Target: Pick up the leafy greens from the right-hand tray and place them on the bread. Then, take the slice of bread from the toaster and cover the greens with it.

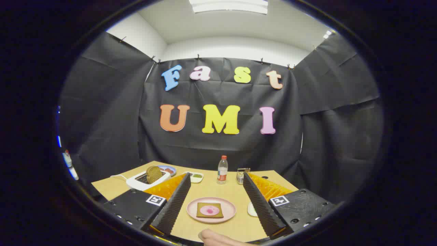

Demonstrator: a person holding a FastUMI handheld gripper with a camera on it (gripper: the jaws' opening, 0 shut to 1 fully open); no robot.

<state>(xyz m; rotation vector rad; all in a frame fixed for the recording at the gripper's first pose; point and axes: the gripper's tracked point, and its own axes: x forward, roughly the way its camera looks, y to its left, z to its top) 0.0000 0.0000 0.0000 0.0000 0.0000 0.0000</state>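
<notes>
A pink plate [229, 206] lies on the table between my two fingers, holding a slice of brown bread [202, 214] with a round pink slice on top. My gripper [216, 175] hangs open above the table, nothing between its fingers. A white toaster [137, 184] stands beyond the left finger with a brown bread slice [154, 174] sticking up out of it. Past the left fingertip is a small white dish [197, 177] holding something green. The edge of a white tray [251, 209] peeks out beside the right finger, its contents hidden.
A clear bottle with a red label [222, 170] and a small metal rack [241, 175] stand at the table's far edge. A blue plate [169, 169] lies behind the toaster. A person's finger [218, 237] shows at the near table edge.
</notes>
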